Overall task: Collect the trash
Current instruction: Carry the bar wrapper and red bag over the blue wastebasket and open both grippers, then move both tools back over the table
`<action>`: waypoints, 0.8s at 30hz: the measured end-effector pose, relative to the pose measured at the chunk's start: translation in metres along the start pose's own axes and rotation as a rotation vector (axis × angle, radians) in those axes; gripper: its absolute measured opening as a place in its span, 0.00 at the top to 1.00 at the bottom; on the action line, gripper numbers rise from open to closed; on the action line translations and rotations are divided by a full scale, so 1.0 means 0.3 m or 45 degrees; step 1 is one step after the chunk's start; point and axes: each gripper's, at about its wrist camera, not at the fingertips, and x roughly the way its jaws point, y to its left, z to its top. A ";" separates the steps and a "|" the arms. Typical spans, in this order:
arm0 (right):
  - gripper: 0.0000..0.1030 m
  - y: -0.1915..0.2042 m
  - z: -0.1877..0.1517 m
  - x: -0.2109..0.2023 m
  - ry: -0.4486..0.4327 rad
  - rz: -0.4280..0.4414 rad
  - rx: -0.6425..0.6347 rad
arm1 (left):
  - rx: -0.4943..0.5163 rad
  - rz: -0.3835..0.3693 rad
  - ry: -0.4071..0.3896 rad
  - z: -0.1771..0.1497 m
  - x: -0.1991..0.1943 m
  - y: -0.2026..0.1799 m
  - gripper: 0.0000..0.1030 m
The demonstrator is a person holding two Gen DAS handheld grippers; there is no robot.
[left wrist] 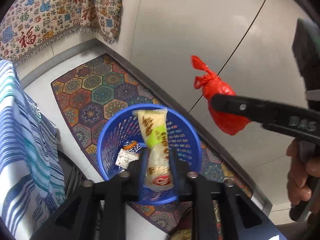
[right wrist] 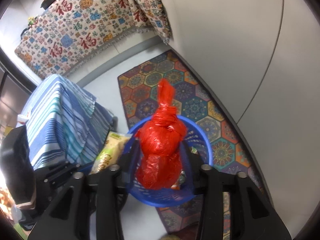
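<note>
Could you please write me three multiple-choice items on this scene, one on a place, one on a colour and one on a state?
1. Where does the basket stand?
A. On the patterned mat
B. On the striped cloth
C. On bare floor, well clear of any mat

2. What colour is the knotted bag between the right gripper fingers?
A. Blue
B. Red
C. Green

3. In what state is the basket?
A. Empty
B. Tipped on its side
C. Upright with some trash already inside

Answers:
1 A, the hexagon-patterned mat shows around and under the basket in both views.
2 B, the bag is plainly red in both views.
3 C, a can and a crumpled white wrapper lie in its bottom, below the snack packet between the left gripper fingers.
</note>
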 end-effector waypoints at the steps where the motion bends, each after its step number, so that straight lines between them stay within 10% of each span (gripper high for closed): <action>1: 0.44 -0.006 0.002 0.000 -0.005 -0.001 0.007 | 0.007 0.009 0.003 0.000 0.011 0.001 0.52; 8: 0.38 -0.045 0.007 -0.050 -0.082 -0.041 0.050 | -0.055 0.029 -0.041 -0.003 -0.030 0.017 0.47; 16: 0.22 0.063 0.018 -0.150 -0.252 -0.169 -0.061 | -0.069 0.032 -0.183 -0.128 -0.417 0.011 0.40; 24: 0.09 0.391 -0.063 -0.233 -0.342 -0.065 -0.251 | -0.231 0.297 -0.254 -0.421 -0.803 0.278 0.33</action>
